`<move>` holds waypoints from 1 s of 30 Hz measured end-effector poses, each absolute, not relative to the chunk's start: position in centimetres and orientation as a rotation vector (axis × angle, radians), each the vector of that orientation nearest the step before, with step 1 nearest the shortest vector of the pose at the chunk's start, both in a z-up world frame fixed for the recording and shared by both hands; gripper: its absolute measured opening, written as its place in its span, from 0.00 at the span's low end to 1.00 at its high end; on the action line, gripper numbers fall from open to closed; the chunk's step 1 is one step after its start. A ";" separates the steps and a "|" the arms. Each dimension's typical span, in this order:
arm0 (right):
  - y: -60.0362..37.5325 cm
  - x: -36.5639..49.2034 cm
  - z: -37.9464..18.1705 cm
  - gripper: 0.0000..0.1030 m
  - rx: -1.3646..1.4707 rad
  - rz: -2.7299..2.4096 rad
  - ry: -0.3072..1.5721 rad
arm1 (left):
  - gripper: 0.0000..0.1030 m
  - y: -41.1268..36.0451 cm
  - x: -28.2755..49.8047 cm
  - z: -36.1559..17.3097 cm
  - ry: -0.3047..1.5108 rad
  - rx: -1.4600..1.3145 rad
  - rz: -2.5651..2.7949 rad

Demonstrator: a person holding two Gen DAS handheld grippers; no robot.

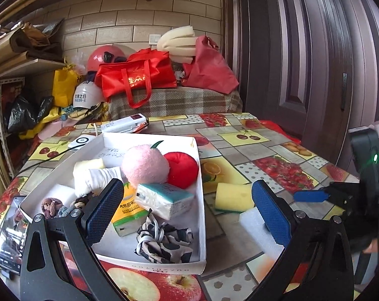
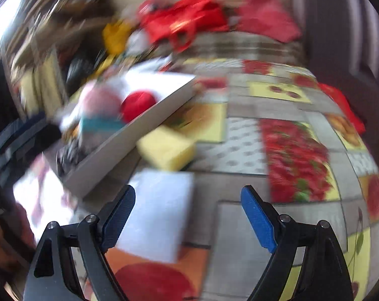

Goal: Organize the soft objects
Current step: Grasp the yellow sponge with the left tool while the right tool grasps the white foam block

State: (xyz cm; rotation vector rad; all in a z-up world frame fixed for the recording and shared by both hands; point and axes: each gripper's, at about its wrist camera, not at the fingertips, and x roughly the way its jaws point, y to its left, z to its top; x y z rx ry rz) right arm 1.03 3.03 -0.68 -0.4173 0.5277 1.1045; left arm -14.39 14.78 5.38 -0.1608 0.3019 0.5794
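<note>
A white shallow box point(image 1: 200, 228) is shown on the fruit-patterned surface point(image 1: 277, 150), lying ahead of the left gripper point(image 1: 187, 210) and mostly between its two fingers. Within the box are seen a pink plush ball point(image 1: 144, 166) touching a red plush apple point(image 1: 184, 169) at the far end, a rolled white cloth point(image 1: 94, 176) ahead of the left finger, and a teal-and-white tissue pack point(image 1: 164, 198) resting against a yellow-green tissue pack point(image 1: 125, 212) near the middle. A black-and-white patterned cloth point(image 1: 162, 242) is laid at the near end, and braided hair ties point(image 1: 52, 205) are lodged left of the left finger.

Outside the box, a yellow sponge point(image 1: 233, 197) is set just left of the left gripper's right finger, and a white foam block point(image 1: 257, 228) lies partly behind that finger. In the blurred right wrist view, the same yellow sponge point(image 2: 168, 148) is seen ahead of the fingers, and the white foam block point(image 2: 159, 213) lies just beside the left finger of the right gripper point(image 2: 188, 218), on its inner side; contact cannot be judged.

The left gripper's fingers are spread wide and nothing is held between them. The right gripper's fingers are likewise spread wide, gripping nothing. A phone point(image 1: 10, 235) is propped left of the box.
</note>
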 end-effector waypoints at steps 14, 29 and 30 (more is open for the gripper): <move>-0.4 6.7 -1.5 0.55 -0.431 0.991 0.622 | 1.00 13.2 -9.8 4.5 0.434 -0.095 0.433; -3.3 11.1 -1.2 0.56 -0.276 1.001 0.694 | 1.00 14.7 2.5 3.1 0.659 -0.055 0.434; -3.3 11.2 -1.2 0.56 -0.267 1.006 0.697 | 1.00 15.1 3.3 2.7 0.696 -0.062 0.440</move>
